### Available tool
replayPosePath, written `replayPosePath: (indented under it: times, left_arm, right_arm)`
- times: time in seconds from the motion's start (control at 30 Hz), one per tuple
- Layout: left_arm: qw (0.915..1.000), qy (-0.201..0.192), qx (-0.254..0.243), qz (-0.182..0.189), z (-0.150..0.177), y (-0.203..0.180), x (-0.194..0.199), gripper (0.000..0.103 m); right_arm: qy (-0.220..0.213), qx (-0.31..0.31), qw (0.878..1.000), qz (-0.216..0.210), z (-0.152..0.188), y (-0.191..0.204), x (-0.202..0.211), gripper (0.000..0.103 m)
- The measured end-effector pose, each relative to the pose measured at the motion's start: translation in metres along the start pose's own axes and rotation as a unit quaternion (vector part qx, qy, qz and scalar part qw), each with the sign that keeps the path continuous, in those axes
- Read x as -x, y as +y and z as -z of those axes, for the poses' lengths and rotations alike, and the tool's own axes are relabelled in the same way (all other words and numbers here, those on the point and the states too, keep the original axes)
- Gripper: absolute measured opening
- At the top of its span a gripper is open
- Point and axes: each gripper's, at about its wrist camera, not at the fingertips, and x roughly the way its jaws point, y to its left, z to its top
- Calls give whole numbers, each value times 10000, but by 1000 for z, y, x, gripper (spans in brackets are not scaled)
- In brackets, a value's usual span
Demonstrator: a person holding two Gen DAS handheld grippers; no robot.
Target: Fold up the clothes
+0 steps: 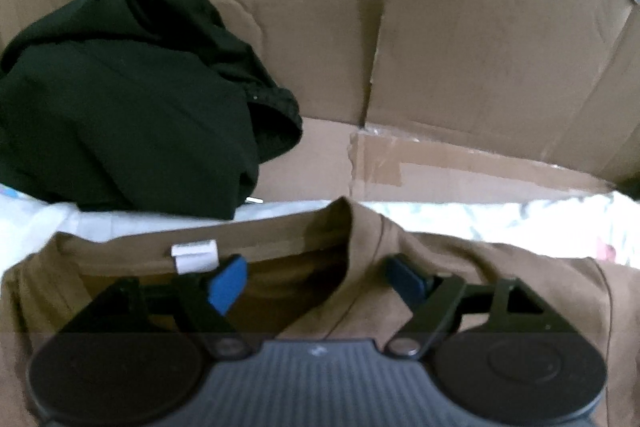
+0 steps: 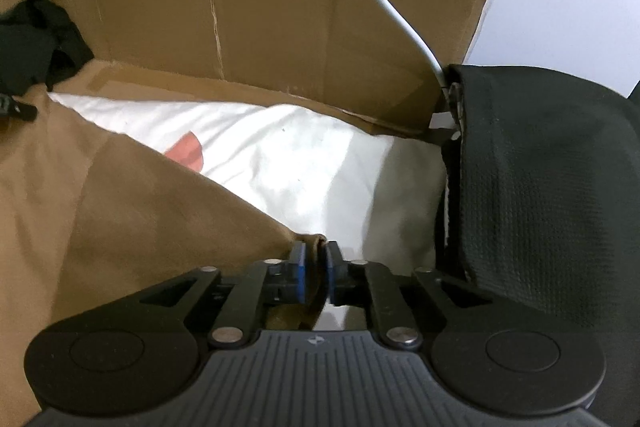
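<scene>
- The brown T-shirt lies spread on a white sheet, its neckline facing the cardboard wall.
- The left gripper stands wide open over the collar: one blue pad beside the white neck label, the other on the far side of the neck opening. Neither visibly clamps cloth.
- The right gripper is closed narrowly on a bunched edge of the shirt, the cloth pinched between its blue pads; the fabric stretches leftward from there.
- A crumpled black garment sits left of the collar, against the cardboard.
- A black mesh chair stands at the right, beside the sheet.
</scene>
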Motion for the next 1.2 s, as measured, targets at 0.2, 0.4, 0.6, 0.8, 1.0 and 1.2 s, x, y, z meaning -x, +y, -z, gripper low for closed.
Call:
replayPosePath:
  times: [0.2,0.4,0.6,0.8,1.0,1.2]
  left_arm:
    - [9973,-169,365,622,-2,7,0,72]
    - [9983,-51,176,553,-4,1,-6,12]
    - [9992,-207,201,276,-9,4,0,2]
    - [9995,-221,225,-84,-13,8,1,4]
    - [9982,-302,466,222,-9,15,13,52]
    - [9981,-171,477,364,-9,12,7,57]
  right_arm:
    - [-83,126,9999,-68,-7,6,-7,50]
    - [320,406,9986,-60,-5,9,-23,6]
    - [200,514,9981,264,-8,1,-16,3]
    - [126,408,9987,260,-11,-4,-9,4]
    - [-75,82,9997,-217,-13,-15,8,30]
    - [-273,292,9990,-210,-11,-16,22,47]
